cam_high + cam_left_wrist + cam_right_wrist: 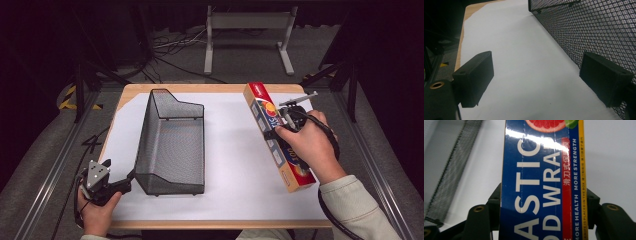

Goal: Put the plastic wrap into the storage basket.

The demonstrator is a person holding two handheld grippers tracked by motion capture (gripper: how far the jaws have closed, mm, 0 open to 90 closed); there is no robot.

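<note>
A long blue and red plastic wrap box [261, 111] hangs slantwise over the right side of the white sheet [230, 150]. My right gripper [278, 131] is shut across its middle. In the right gripper view the box [541, 170] sits between the two jaws of the right gripper [544, 202], and both jaws press on its sides. A black mesh basket [150, 120] stands left of centre with nothing in it. My left gripper [130, 179] rests by the basket's near left corner. In the left gripper view the left gripper [536, 77] is open over bare sheet, one jaw next to the mesh wall [599, 30].
The wooden table edge [200, 87] borders the sheet at the back. Beyond it, a grey metal stand [247, 22] and cables lie on the dark floor. The basket's mesh [446, 170] appears at the left of the right gripper view.
</note>
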